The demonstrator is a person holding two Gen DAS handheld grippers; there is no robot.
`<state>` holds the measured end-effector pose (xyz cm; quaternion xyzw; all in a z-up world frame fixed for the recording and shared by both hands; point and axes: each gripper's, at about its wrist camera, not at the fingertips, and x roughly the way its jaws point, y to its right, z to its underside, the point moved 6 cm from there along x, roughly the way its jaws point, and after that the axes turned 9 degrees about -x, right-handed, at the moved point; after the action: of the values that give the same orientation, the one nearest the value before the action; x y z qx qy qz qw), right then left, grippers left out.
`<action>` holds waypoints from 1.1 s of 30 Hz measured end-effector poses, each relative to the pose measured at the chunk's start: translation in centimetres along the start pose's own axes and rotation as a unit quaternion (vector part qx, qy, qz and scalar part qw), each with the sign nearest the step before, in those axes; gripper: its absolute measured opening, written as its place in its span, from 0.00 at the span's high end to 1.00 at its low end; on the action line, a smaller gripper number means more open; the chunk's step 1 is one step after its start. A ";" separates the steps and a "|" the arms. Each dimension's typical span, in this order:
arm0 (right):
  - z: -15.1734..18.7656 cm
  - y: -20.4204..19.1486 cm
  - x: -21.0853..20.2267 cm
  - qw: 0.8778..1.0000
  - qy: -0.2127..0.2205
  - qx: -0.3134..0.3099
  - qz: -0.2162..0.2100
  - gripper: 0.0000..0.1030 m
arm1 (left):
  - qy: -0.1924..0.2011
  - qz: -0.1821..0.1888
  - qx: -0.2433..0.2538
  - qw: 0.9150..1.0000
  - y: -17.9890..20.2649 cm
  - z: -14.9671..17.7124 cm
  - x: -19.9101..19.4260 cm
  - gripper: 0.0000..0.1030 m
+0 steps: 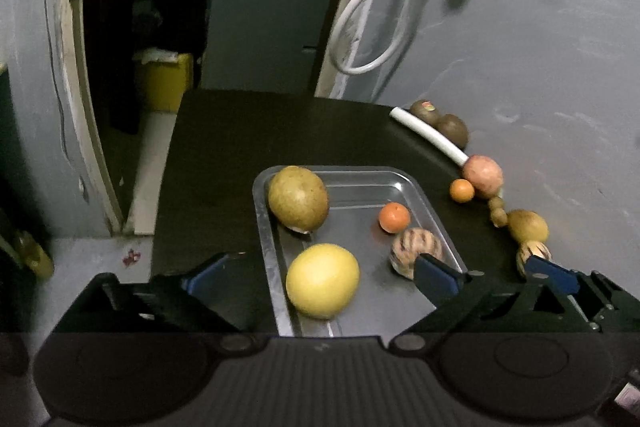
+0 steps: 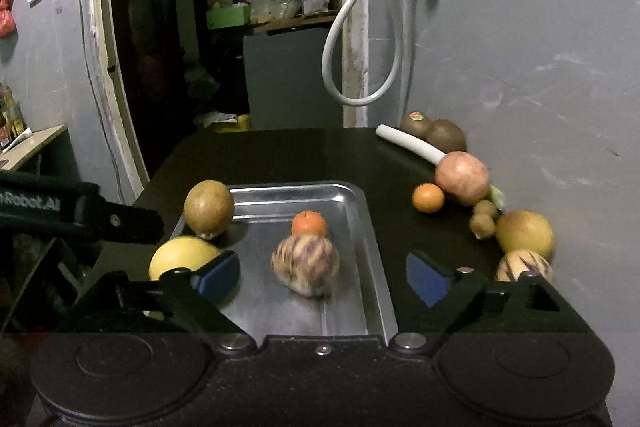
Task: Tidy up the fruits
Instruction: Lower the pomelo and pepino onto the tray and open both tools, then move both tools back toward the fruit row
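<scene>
Both jaws wide and empty, the left gripper (image 1: 320, 275) and right gripper (image 2: 322, 277) hang over the shallow steel tray (image 2: 372, 239), where 4 fruits lie gathered, including a striped, tan melon-like fruit (image 2: 306, 263).

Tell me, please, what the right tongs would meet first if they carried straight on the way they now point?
Most likely the striped fruit lying in the metal tray: it sits between the open right tongs, just ahead of them. Depth is uncertain; they might touch the tray floor first.
</scene>
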<state>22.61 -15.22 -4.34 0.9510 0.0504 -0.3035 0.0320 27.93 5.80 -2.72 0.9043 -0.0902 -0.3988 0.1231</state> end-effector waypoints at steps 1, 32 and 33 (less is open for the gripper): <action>0.4 0.0 -0.7 1.000 0.000 -0.002 0.001 0.07 | 0.002 0.005 0.007 1.000 0.0 0.2 -0.6 0.00; 10.0 9.0 -10.2 0.981 -0.112 0.104 0.121 0.01 | -0.131 0.044 0.184 0.973 7.4 10.4 0.9 0.00; 9.6 9.4 -9.8 0.981 -0.107 0.105 0.121 0.01 | -0.130 0.044 0.184 0.973 7.8 10.2 1.3 0.00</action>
<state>10.20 -26.20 -6.16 0.9100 -0.1012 -0.4011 -0.0266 20.64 -3.48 -7.99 0.8469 -0.2172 -0.4837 -0.0408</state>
